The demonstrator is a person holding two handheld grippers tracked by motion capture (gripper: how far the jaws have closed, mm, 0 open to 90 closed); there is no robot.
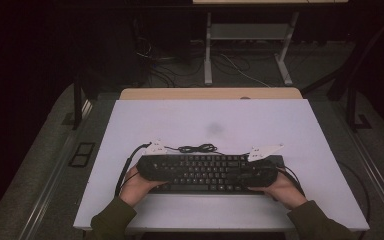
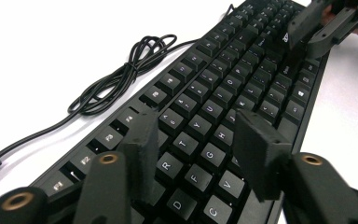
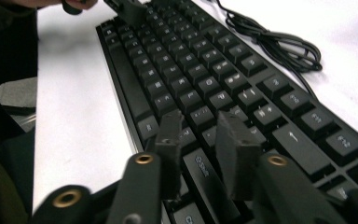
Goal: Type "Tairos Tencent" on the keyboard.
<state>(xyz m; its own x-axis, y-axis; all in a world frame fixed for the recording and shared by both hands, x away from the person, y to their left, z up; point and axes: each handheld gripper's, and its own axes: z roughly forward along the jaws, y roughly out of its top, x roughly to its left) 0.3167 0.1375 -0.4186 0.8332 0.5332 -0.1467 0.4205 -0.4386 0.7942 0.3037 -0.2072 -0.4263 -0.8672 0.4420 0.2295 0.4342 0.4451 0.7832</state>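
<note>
A black keyboard (image 1: 207, 172) lies flat at the near edge of the white table (image 1: 210, 120), its thin black cable (image 1: 197, 148) bunched in a loose coil just behind it. The left gripper (image 2: 198, 140) hangs over the keyboard's left end with its jaws spread above the letter keys, pinching nothing. The right gripper (image 3: 200, 140) sits over the right end — its jaws also parted, with only keys below them.
</note>
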